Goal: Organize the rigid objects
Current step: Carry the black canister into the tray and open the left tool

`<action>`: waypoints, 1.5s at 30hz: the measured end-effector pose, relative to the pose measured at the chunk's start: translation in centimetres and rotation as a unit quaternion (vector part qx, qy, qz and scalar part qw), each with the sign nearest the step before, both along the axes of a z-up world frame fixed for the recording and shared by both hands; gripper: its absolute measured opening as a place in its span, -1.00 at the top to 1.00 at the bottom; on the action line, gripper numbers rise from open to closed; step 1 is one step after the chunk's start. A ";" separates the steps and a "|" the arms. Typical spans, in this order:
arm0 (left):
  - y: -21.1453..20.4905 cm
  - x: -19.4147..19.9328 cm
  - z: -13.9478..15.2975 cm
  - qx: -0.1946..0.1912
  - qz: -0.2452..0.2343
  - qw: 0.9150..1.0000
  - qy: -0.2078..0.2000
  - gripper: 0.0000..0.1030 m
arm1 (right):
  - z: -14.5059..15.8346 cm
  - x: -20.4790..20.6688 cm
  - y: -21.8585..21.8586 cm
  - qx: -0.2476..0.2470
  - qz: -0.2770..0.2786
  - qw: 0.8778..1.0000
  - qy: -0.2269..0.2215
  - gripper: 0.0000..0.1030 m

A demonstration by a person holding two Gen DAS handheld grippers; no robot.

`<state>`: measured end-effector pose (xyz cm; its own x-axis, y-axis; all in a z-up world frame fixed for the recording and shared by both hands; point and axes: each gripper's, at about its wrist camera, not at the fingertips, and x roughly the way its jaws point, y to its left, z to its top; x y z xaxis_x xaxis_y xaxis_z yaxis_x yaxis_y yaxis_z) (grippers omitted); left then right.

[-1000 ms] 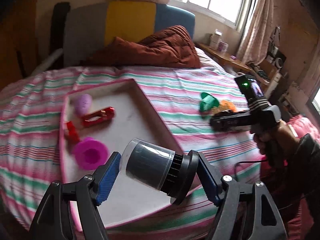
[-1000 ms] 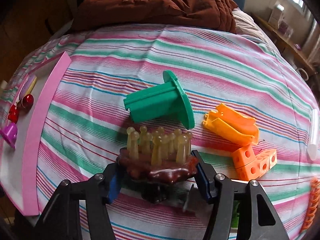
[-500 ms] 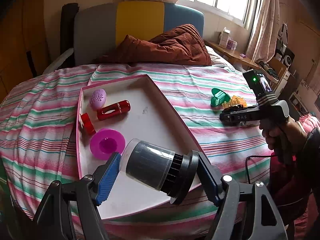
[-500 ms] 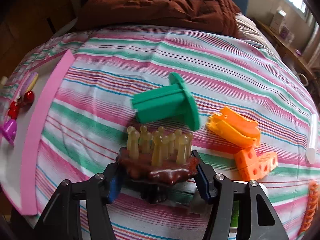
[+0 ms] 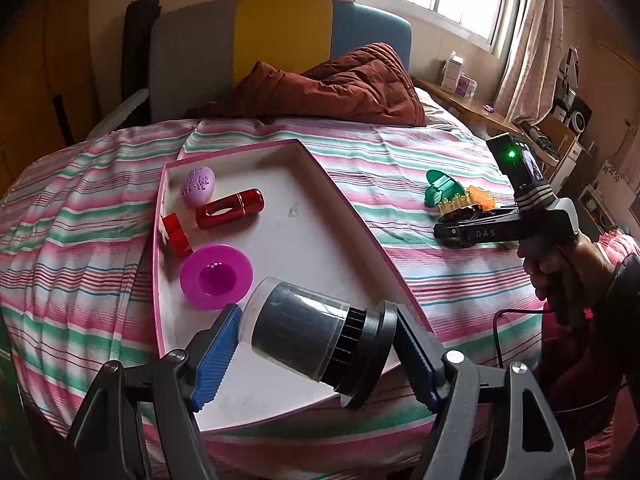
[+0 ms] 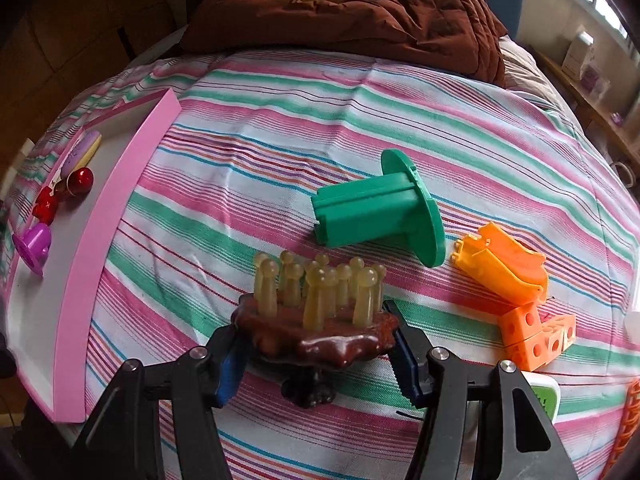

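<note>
While both grippers are occupied, the items stand as follows.

Left gripper (image 5: 316,350): blue pads clamped on a grey cylindrical jar (image 5: 298,332) with a clear shell and a black ribbed cap, held on its side above the near end of the pink-rimmed tray (image 5: 352,216).

Right gripper (image 6: 316,354): jaws at about half span, closed on the edges of a dark brown massager (image 6: 320,334) whose pale yellowish knobbed pegs stand upward; it is held just over the striped bedsheet (image 6: 280,120).

Tray, white floor, lying on the sheet, contents: a lilac egg (image 5: 199,187) at the far corner; a red metallic cylinder (image 5: 230,214) just beside it; a small red block (image 5: 176,234) against the left wall; a magenta flanged cup (image 5: 216,276) near the jar.

Loose on the sheet, right of the tray: a green flanged spool (image 6: 380,212) on its side, just beyond the massager; an orange curved piece (image 6: 504,268); orange holed cubes (image 6: 536,334) touching it; an orange chain-like strip at the right edge, mostly cut off; a white and green object partly hidden behind the right gripper.

Far end of the bed: a rumpled brown quilt (image 6: 360,12).
</note>
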<state>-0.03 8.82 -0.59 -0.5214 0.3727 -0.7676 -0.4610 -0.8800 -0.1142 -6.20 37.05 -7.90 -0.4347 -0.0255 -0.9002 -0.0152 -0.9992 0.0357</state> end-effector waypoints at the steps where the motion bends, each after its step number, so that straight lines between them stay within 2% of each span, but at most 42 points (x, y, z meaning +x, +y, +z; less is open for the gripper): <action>1: -0.1 0.0 -0.1 0.001 0.001 1.000 -0.002 -0.47 | 0.0 0.0 0.0 0.001 0.001 1.000 0.000 -0.20; 18: -4.0 -1.2 -0.3 0.016 0.052 0.998 -0.033 -0.47 | 0.0 -0.1 -0.4 0.023 0.002 1.000 0.002 -0.19; 25: -2.4 -3.0 1.3 0.025 0.045 0.999 -0.014 -0.47 | -0.1 -0.1 -0.4 0.025 0.004 1.000 0.002 -0.19; 30: -0.3 -6.4 1.9 0.036 0.035 0.999 -0.015 -0.47 | -0.1 -0.1 -0.4 0.026 0.004 1.000 0.001 -0.19; 32: 0.4 -7.8 1.8 0.040 0.029 0.998 -0.024 -0.47 | -0.1 -0.1 -0.4 0.026 0.004 1.000 0.001 -0.19; 35: 1.2 -10.2 1.5 0.066 0.028 0.996 -0.057 -0.47 | -0.1 -0.2 -0.4 0.027 0.005 1.000 0.001 -0.19; 42: 2.7 -14.7 0.0 0.111 0.042 0.986 -0.113 -0.47 | -0.1 -0.3 -0.5 0.030 0.007 1.000 0.001 -0.19; 45: 3.1 -16.4 -0.4 0.124 0.050 0.984 -0.116 -0.47 | -0.1 -0.4 -0.5 0.030 0.007 1.000 0.001 -0.19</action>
<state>-16.46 11.94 -1.00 -0.3860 0.5187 -0.7629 -0.3088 -0.8519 -0.4230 -6.55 36.56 -7.97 -0.4359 0.0214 -0.8998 -0.0008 -0.9997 -0.0233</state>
